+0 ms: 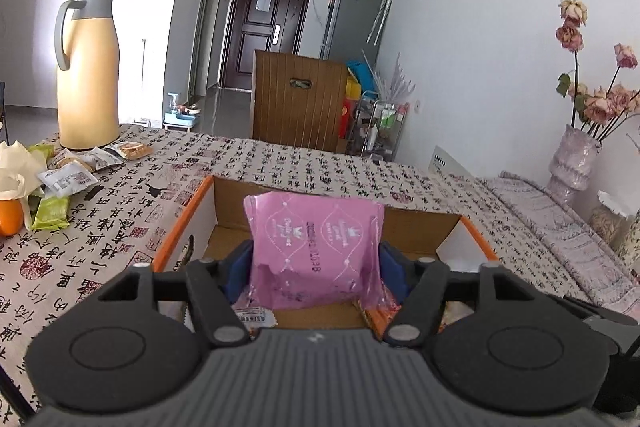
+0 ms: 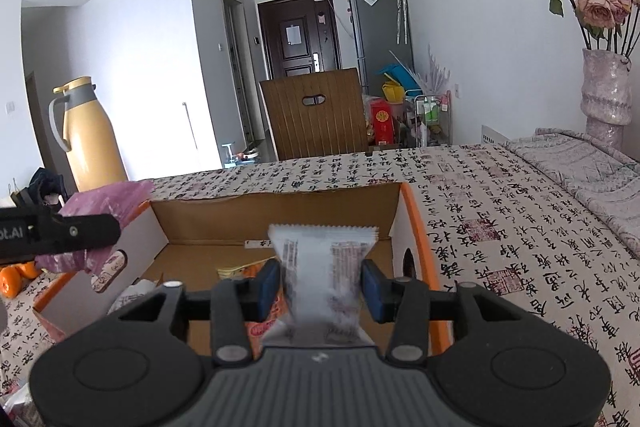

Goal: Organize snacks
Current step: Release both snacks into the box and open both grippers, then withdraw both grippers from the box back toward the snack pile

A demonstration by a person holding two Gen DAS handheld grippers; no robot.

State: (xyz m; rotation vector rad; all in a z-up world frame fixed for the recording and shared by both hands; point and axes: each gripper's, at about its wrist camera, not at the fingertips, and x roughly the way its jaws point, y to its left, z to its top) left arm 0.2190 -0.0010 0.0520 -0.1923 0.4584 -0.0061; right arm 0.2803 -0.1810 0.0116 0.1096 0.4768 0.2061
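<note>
The left hand-held gripper [image 1: 316, 267] is spread wide and carries a pink packet [image 1: 316, 247] between its blue pads [image 1: 240, 267]. Each pad meets a side edge of the packet, which stands upright and flat rather than crushed, so the pinch looks light. The packet hangs over the open cardboard box [image 1: 192, 219], whose orange-edged walls run off toward 11 and 1 o'clock in the left wrist view. In the right wrist view the same pink packet shows at 9 o'clock, crumpled around a black finger above the box's left wall.

The right hand-held gripper [image 2: 320, 287] is about half spread. A white packet [image 2: 320, 267] sits upright between its pads, smeared with blur while the gripper itself is sharp. The pads stand just beside its sides without visibly pressing in, so it looks let go. It is over the box floor, near the right wall. More packets [image 2: 236, 271] lie on the floor of the box toward 9 o'clock of it.

The box rests on a bench [image 1: 280, 163] covered with a calligraphy-print cloth. In the left wrist view, loose snack packets [image 1: 68, 179] lie on the cloth at 9 o'clock. A yellow thermos jug [image 1: 88, 75] stands behind them at 10 o'clock, and an orange [image 1: 10, 215] sits at the left edge. A vase of dried roses [image 2: 606, 91] stands at 2 o'clock in the right wrist view.
</note>
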